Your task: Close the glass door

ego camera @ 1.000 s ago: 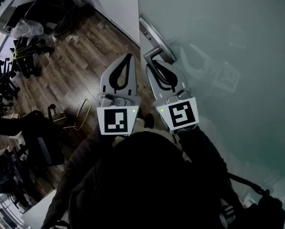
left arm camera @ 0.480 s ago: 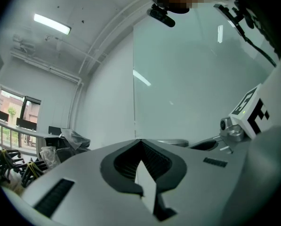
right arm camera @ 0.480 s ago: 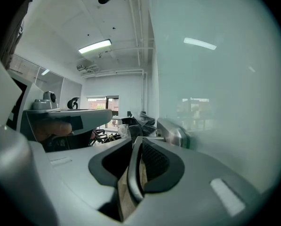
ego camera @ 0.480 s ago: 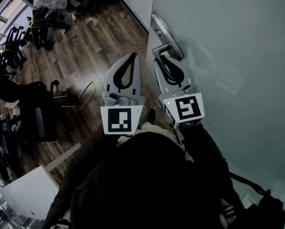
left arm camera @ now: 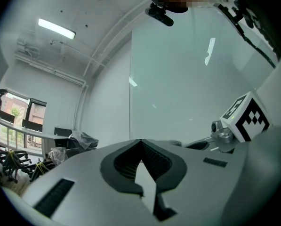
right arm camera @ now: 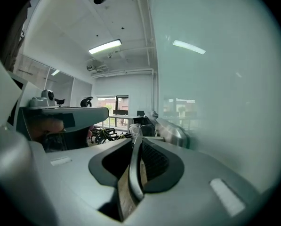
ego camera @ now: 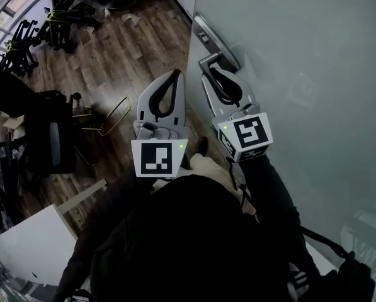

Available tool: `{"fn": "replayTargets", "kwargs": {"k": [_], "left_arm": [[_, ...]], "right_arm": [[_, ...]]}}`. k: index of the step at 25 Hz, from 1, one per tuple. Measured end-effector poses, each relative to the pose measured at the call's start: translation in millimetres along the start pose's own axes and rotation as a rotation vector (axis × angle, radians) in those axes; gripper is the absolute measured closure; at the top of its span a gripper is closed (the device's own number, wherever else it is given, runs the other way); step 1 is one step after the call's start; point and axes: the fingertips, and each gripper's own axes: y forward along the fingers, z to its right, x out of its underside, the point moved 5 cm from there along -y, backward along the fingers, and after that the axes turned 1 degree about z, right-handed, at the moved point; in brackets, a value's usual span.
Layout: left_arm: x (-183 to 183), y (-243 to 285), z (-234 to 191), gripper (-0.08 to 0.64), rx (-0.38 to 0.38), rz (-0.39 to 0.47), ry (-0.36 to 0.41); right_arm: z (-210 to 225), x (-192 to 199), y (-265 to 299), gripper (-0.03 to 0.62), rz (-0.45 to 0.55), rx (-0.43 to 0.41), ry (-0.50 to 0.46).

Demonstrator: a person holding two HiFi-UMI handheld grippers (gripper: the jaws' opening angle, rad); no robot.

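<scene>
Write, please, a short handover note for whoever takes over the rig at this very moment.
Right gripper: shut on the door handle of the glass door.
Left gripper: shut, empty, held beside the right one, off the door.
Done: handle grasped.
Left: the door looks not yet closed, since the wooden floor shows past its handle-side edge. Probably swing it to the frame, then let go.
</scene>
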Motion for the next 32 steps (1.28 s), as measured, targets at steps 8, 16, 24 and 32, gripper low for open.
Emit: {"fn": "replayTargets", "kwargs": {"k": [8, 16, 24, 32], "left_arm": [[-7, -15, 14, 0.563, -0.079, 0.000, 0.042], [-19, -96, 25, 0.563, -0.255, -0.032, 0.042], [-21, -205, -10, 0.563, -0.365, -0.013, 0.032], [-38, -262, -13, 0.563, -0.351, -0.011, 0.051]], "right_arm": [[-15, 4, -4, 0.529, 0.006, -0.128, 0.003], [-68, 1, -26, 0.529, -0.009, -0.233, 0.010], [-166, 3, -35, 0.529, -0.009, -0.303, -0.011], [-229, -9, -65, 0.529, 0.004, -0.373, -0.028]]}}
